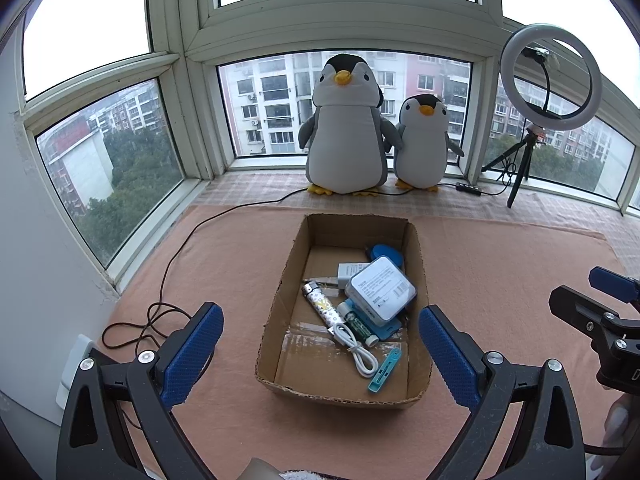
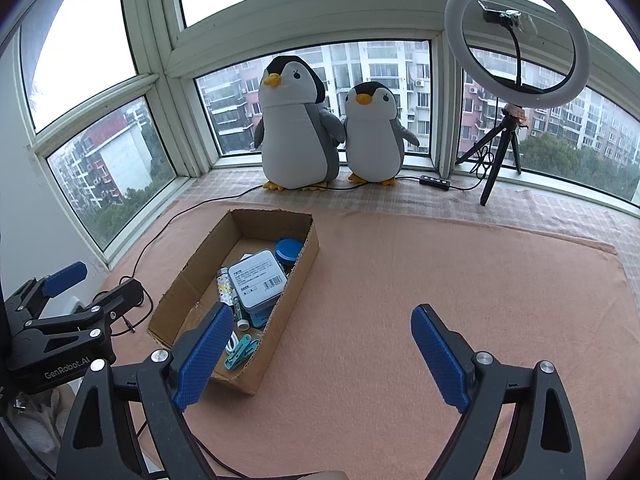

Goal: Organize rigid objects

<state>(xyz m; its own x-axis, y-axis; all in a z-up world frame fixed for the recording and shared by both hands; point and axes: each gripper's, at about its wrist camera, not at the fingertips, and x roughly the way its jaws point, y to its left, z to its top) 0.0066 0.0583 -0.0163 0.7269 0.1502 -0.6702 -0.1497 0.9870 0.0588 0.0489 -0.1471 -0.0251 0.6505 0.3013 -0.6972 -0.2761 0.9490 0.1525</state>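
Between the spread blue pads of the left gripper [image 1: 320, 354] sits an open cardboard box [image 1: 280, 304], its near end framed by the two fingers, neither of which touches it. Both jaws of this gripper stand wide apart and hold nothing. Inside the box, just ahead of the jaws, lie a teal clip [image 1: 384, 372] and a coiled white cable [image 1: 358, 350]; beyond them a green tube [image 1: 358, 326], a patterned cylinder [image 1: 320, 304] and a white square tin with a printed label [image 1: 380, 290], which rests on top of other items. At the far end are a white adapter [image 1: 348, 274] and a blue round case [image 1: 384, 252].

The right gripper [image 2: 322, 354] is likewise spread wide and empty, with only bare peach cloth [image 2: 400, 300] between its pads. The box lies to the left of these jaws, its near corner passing behind the left pad.

Farther out, a black cord [image 1: 160, 300] loops on the cloth left of the left gripper. Well beyond both grippers, on the sill, stand a large plush penguin [image 1: 346, 128] and a small plush penguin [image 1: 422, 144], touching side by side, with a ring light [image 1: 552, 76] on a small tripod to their right.
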